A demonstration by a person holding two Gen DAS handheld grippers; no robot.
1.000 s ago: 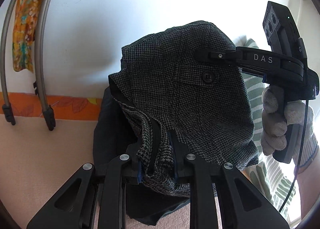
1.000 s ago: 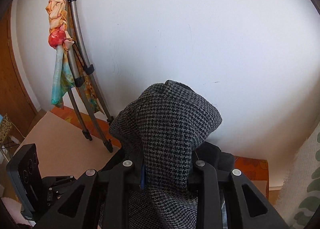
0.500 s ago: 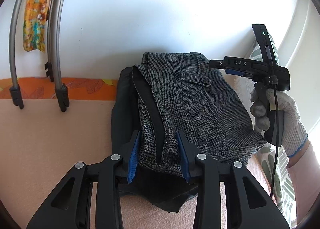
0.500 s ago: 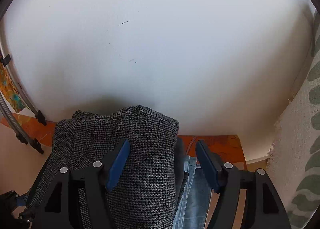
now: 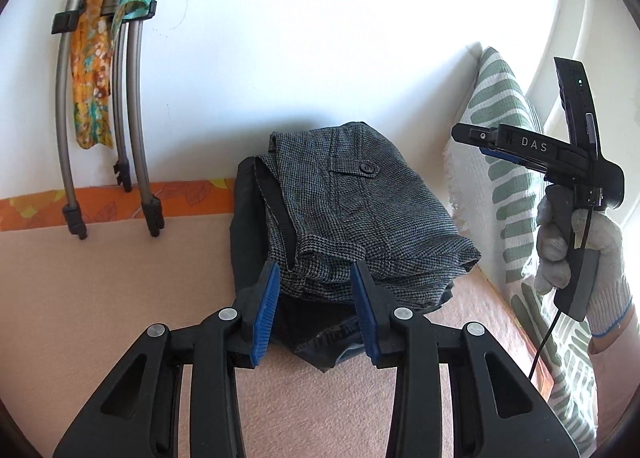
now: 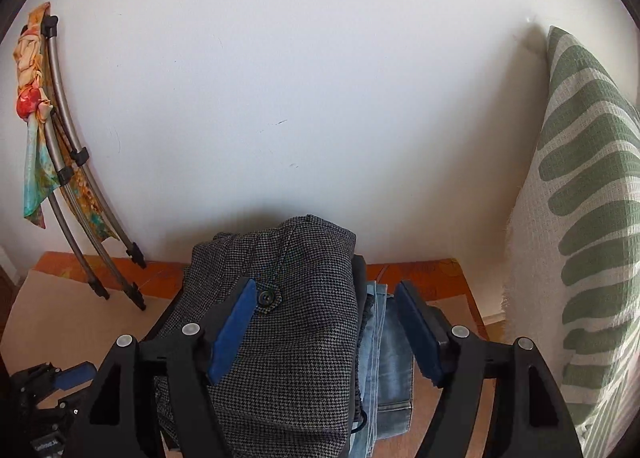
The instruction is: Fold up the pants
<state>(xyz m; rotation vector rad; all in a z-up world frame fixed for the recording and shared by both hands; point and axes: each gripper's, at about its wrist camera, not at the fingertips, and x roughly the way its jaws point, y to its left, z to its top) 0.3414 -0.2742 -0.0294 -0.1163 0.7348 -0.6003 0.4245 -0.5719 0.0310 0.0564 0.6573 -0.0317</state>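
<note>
The grey houndstooth pants lie folded on top of a pile of dark and blue denim clothes against the wall; they also show in the right wrist view. My left gripper is open, its blue pads either side of the pants' near edge, not gripping. My right gripper is open above the pile, with the pants below between its pads. The right gripper also shows in the left wrist view, held up to the right of the pile.
The pile rests on a peach surface with an orange patterned border. A folded metal frame with colourful cloth leans on the white wall at the left. A green-striped white cushion stands at the right.
Both grippers held the pants up a second ago, lowered them onto the pile and opened. Now both have drawn back, the right one lifted clear.
</note>
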